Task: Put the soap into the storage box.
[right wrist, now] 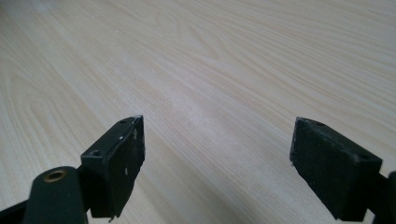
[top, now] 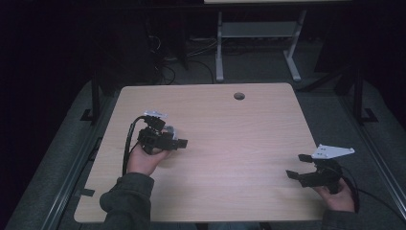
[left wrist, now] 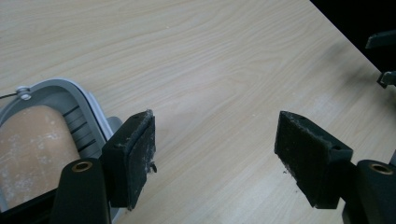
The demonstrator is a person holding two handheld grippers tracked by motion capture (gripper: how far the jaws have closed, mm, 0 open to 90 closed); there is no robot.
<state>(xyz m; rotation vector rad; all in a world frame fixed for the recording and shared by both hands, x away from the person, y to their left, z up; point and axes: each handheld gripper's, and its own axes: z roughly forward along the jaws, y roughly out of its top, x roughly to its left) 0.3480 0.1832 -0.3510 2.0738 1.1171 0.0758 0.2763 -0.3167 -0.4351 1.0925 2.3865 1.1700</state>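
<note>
My left gripper (top: 174, 137) is held over the left part of the light wooden table (top: 230, 124), with its jaws open and pointing right. In the left gripper view its fingers (left wrist: 133, 154) stand wide apart over bare wood. A grey-rimmed object with a tan inner face (left wrist: 42, 130) lies just outside the left jaw, and in the high view this grey object (top: 170, 130) sits beside the gripper. My right gripper (top: 296, 166) hovers near the table's right front corner, open, with nothing between its pads (right wrist: 119, 163).
A round cable hole (top: 239, 96) sits near the table's far edge. Behind the table stand the white legs of another desk (top: 219, 48), with cables on the floor (top: 163, 62). The right gripper's tips (left wrist: 385, 58) show at the far table edge.
</note>
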